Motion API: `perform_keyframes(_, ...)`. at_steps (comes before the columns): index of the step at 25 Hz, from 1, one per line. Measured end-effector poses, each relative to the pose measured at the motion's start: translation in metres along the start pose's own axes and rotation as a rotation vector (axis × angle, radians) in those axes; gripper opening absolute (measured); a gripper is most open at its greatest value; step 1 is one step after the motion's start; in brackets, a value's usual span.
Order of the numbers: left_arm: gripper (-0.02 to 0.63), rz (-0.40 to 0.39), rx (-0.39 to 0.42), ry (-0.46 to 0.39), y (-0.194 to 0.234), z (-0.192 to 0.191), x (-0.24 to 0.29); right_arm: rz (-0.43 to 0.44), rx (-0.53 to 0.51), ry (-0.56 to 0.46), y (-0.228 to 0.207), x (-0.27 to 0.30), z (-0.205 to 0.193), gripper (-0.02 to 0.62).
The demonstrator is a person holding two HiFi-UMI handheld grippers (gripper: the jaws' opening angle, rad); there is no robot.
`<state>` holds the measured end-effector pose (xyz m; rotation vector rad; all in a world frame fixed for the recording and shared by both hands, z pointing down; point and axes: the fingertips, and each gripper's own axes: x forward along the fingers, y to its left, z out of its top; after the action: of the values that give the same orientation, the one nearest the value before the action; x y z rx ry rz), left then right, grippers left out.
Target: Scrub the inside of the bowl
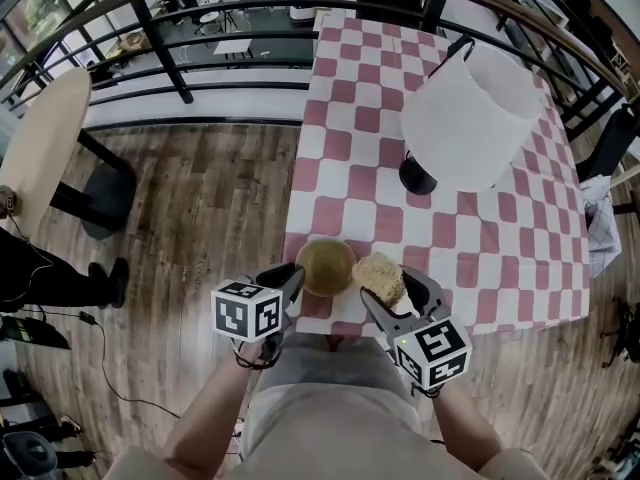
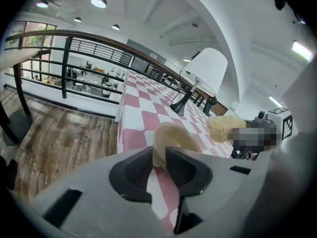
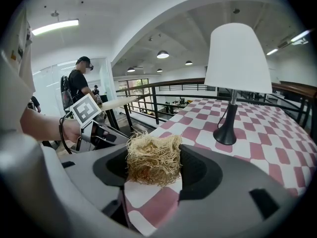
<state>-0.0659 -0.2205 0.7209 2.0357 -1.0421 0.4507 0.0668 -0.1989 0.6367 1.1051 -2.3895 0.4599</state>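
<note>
A tan bowl (image 1: 325, 266) sits near the front edge of the checked table (image 1: 460, 228). My left gripper (image 1: 292, 281) is shut on the bowl's near-left rim; in the left gripper view the bowl (image 2: 172, 135) is pinched between the jaws of my left gripper (image 2: 159, 165). A straw-coloured fibre scrubber (image 1: 380, 278) is held just right of the bowl, apart from its inside. My right gripper (image 1: 388, 290) is shut on it. In the right gripper view the scrubber (image 3: 152, 157) fills the gap of my right gripper (image 3: 153, 168).
A lamp with a white shade (image 1: 468, 116) and black base (image 1: 417, 176) stands mid-table behind the bowl. A black railing (image 1: 200, 43) and wooden floor (image 1: 210, 218) lie to the left. A person (image 3: 75, 86) stands beyond the table edge.
</note>
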Motion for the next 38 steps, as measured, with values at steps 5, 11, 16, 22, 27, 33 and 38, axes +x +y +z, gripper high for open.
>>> perform_keyframes(5, 0.089, 0.039, 0.001, -0.016, -0.003, 0.001, -0.016, 0.001, -0.031, -0.035, 0.009, -0.011, 0.015, 0.263)
perform_keyframes(11, 0.089, 0.075, -0.002, -0.056, -0.008, 0.021, -0.044, 0.014, -0.028, -0.057, 0.013, -0.024, 0.035, 0.264)
perform_keyframes(16, 0.076, 0.076, 0.045, -0.157, -0.032, 0.054, -0.077, -0.007, -0.054, -0.079, 0.014, -0.043, 0.055, 0.262)
perform_keyframes(22, 0.029, 0.078, 0.058, -0.281, -0.068, 0.090, -0.117, -0.013, -0.076, -0.132, 0.016, -0.077, 0.096, 0.263)
perform_keyframes(27, 0.021, 0.088, 0.087, -0.319, -0.096, 0.108, -0.155, -0.054, -0.109, -0.188, 0.004, -0.113, 0.134, 0.263)
perform_keyframes(33, 0.015, 0.087, 0.166, -0.351, -0.123, 0.125, -0.187, -0.059, -0.062, -0.295, 0.003, -0.165, 0.184, 0.264)
perform_keyframes(38, 0.015, 0.075, 0.273, -0.418, -0.159, 0.148, -0.211, -0.064, -0.132, -0.372, 0.020, -0.204, 0.222, 0.263)
